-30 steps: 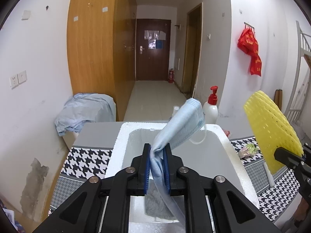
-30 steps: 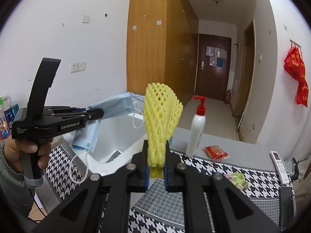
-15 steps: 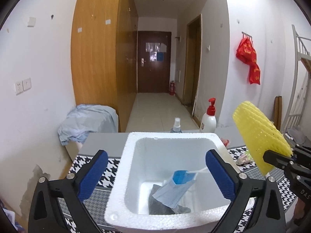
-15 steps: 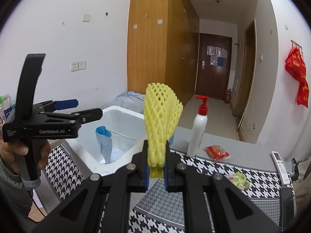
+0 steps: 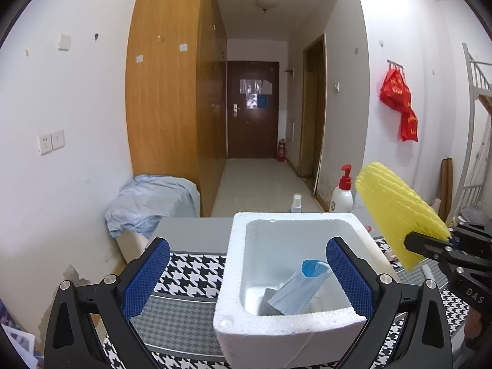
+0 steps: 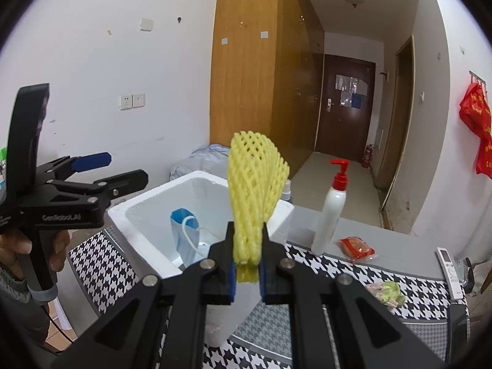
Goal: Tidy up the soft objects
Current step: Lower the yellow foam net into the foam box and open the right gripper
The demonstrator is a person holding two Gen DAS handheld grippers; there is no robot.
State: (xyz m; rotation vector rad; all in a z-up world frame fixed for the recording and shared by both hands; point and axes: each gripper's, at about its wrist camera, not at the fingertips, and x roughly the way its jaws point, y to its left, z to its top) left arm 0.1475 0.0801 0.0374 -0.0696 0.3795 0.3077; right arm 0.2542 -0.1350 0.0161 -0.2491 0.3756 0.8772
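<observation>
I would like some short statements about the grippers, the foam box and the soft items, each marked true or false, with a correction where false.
1. The left gripper is open and holds nothing. True.
2. The blue face mask lies on the houndstooth cloth beside the box. False: it leans inside the white foam box.
3. The right gripper is shut on the yellow foam net. True.
4. The yellow foam net is already inside the box. False: it stands upright in the right gripper, above the table.
5. The pump bottle has a blue pump head. False: the head is red.
</observation>
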